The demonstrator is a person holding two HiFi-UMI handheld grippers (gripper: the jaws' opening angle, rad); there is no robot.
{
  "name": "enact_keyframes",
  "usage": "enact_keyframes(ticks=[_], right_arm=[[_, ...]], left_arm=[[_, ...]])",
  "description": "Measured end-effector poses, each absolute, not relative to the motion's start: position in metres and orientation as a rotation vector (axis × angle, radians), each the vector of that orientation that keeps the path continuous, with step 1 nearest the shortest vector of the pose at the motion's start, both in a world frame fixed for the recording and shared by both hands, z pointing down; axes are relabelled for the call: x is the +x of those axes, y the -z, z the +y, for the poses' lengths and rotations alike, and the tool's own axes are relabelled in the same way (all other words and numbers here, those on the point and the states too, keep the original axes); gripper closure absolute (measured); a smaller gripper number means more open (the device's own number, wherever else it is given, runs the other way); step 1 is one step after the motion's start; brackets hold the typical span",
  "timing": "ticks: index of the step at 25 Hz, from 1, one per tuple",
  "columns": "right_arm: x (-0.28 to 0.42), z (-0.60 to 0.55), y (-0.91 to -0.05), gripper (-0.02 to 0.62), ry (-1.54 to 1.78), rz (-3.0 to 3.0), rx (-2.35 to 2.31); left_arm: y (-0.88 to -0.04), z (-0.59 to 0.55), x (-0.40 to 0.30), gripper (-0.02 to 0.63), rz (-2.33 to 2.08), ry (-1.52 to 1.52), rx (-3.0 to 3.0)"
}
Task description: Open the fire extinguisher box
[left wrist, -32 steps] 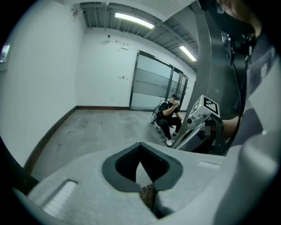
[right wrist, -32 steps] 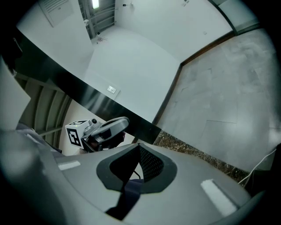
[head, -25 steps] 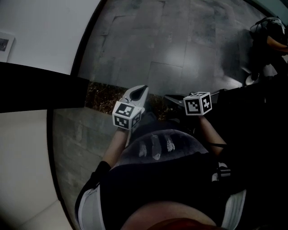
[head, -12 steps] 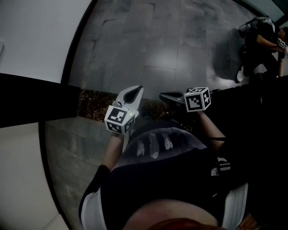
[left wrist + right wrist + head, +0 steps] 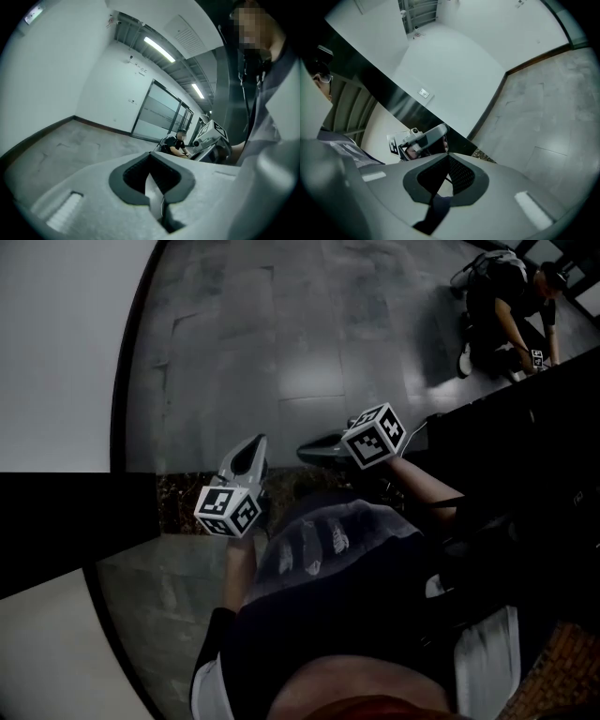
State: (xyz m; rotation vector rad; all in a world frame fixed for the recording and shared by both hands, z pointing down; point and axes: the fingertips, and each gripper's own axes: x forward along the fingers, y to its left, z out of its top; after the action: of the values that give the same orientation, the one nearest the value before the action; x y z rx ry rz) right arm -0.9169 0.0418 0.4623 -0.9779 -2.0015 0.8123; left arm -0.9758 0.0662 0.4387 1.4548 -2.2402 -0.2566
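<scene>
The left claw point(image 5: 150, 155) is sitting closed, its pale grey jaws meeting tip to tip round a dark-lined hollow and gripping nothing; the right claw point(image 5: 448, 156) is showing the same closed, empty shape in its own view. Both are pointing forward in front of the person's body, side by side but apart. Each is carrying a white cube with black square markers behind it, the left marker cube point(image 5: 228, 510) lower in the head view than the right marker cube point(image 5: 374, 435). Bare forearms point(image 5: 239, 563) are running back from the cubes to a dark grey printed top point(image 5: 328, 545). Under and ahead of both claws a floor of large grey stone tiles point(image 5: 309, 343) is spreading out. Just beside the left claw, on its outer side, a narrow speckled brown strip point(image 5: 183, 495) is lying along the edge of a glossy black band point(image 5: 66, 521), and further out on that side a plain white wall point(image 5: 66, 352) is rising. Far ahead of the right claw and off to its right, another person in dark clothes point(image 5: 502, 306) is crouching on the floor. Ahead of the left claw, in its own view, a glass partition with dark frames point(image 5: 159, 112) is standing beyond the floor, beneath long ceiling strip lights point(image 5: 159, 49). No view is showing the fire extinguisher box recognisably, so I cannot tell where it is standing relative to either claw.
</scene>
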Motion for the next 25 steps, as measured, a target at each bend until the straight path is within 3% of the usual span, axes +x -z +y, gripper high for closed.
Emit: enact_keyframes(ticks=[14,25], right_arm=[[-0.967,0.064,-0.468,0.594,-0.863,-2.001,-0.864],[-1.024,-0.052,-0.438,0.594,-0.760,-2.272,-0.693]], left_arm=[[-0.460,0.087,-1.036,0.607,-2.180,0.311,1.440],[-0.453,-0.001,-1.048,0.607,-2.079,0.166,1.604]])
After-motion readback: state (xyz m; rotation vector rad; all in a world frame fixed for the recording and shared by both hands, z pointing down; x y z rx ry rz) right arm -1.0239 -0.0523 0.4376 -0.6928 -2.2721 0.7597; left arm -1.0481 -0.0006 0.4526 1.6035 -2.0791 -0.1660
